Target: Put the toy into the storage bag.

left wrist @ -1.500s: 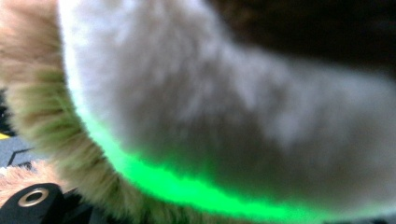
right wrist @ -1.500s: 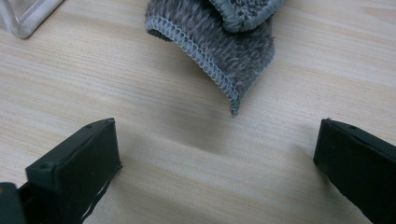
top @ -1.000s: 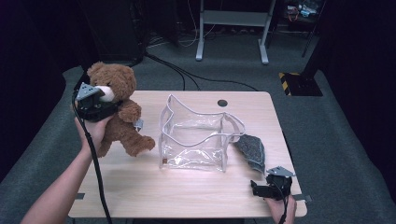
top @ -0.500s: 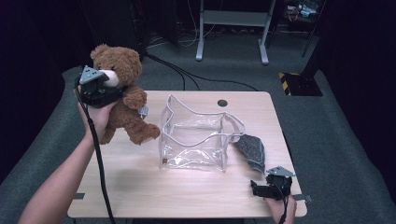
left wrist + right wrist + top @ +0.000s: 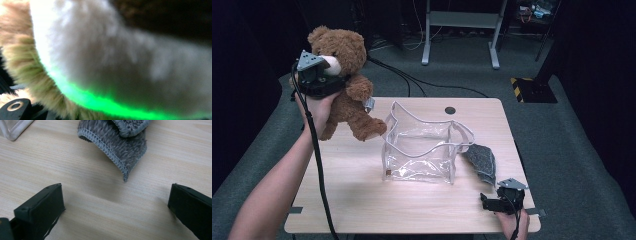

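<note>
Up in the upper left of the high view, the left hand-held gripper (image 5: 319, 75) is clamping the teddy bear (image 5: 343, 80) in the air, beside the clear bag (image 5: 422, 150) standing mid-surface (image 5: 362, 200). Filling the left gripper view, blurred bear fur (image 5: 112, 62) is pressing close. Lower in the right gripper view, the right hand-held gripper (image 5: 116, 207) is resting with jaws wide apart, a grey cloth (image 5: 120, 142) lying above them.

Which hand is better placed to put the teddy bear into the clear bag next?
Left. The left tongs already hold the teddy bear up beside the clear bag; the right tongs rest open near the grey cloth.
</note>
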The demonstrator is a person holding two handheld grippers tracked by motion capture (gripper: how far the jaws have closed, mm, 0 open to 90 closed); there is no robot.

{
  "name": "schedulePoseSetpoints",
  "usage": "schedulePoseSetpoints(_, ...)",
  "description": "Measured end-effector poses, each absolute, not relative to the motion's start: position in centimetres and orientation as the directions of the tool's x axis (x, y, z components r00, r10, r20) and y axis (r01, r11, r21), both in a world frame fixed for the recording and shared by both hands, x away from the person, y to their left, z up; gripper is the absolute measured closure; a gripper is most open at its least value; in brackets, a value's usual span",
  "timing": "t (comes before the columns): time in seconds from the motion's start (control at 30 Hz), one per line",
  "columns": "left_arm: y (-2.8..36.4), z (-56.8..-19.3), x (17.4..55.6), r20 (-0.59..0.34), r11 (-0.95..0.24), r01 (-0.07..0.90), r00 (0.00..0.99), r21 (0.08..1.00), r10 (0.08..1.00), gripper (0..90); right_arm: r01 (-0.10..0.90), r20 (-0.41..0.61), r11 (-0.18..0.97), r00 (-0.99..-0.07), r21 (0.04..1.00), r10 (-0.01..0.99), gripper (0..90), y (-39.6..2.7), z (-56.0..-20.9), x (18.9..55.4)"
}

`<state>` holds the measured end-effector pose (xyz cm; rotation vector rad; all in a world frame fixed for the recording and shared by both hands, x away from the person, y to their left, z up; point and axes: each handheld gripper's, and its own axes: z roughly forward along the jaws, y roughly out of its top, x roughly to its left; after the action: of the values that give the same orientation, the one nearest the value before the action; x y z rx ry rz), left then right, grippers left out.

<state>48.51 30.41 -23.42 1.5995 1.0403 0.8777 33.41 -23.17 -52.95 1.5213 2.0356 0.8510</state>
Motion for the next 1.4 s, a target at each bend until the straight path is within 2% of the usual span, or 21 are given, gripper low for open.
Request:
schedulePoseSetpoints(0.4, 27.1, -21.1, 49.2, 0.064, -0.146, 0.171, 0.409, 0.974, 0.910, 47.9, 0.676, 0.004, 0.198, -0.284, 0.710, 0.959, 0.0, -23.2, -53.0, 33.4)
schedulePoseSetpoints(1.4, 16.2, -21.1, 50.6, 0.050, -0.173, 0.178, 0.541, 0.969, 0.840, 46.5, 0.677, 0.007, 0.198, -0.288, 0.709, 0.958, 0.0, -23.2, -52.9, 33.3)
